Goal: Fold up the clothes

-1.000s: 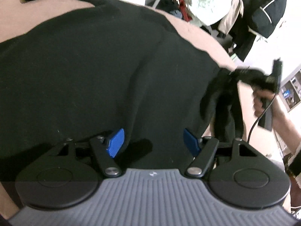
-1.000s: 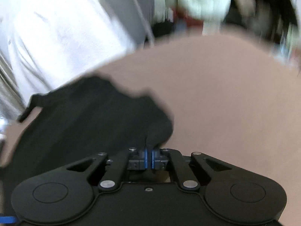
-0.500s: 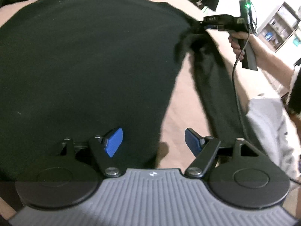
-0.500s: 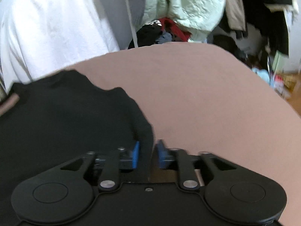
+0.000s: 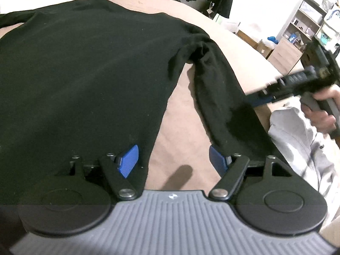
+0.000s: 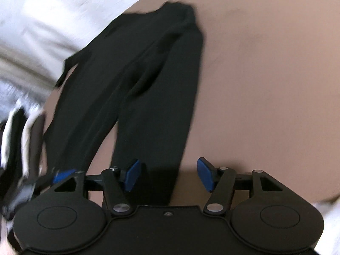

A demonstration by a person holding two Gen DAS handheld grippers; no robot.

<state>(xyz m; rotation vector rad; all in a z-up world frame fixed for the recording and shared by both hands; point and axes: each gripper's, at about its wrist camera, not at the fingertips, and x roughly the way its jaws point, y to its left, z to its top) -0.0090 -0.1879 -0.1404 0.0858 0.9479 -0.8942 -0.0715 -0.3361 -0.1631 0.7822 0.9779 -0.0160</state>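
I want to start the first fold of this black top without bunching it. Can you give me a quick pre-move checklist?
1. Black top body spread flat on the tan surface: ok.
2. Sleeve laid straight: not ok, bunched at the armpit.
3. Left gripper empty: ok, nothing between its fingers.
4. Right gripper let go: ok, opening, sleeve not pinched.
5. Far sleeve flat: cannot tell.
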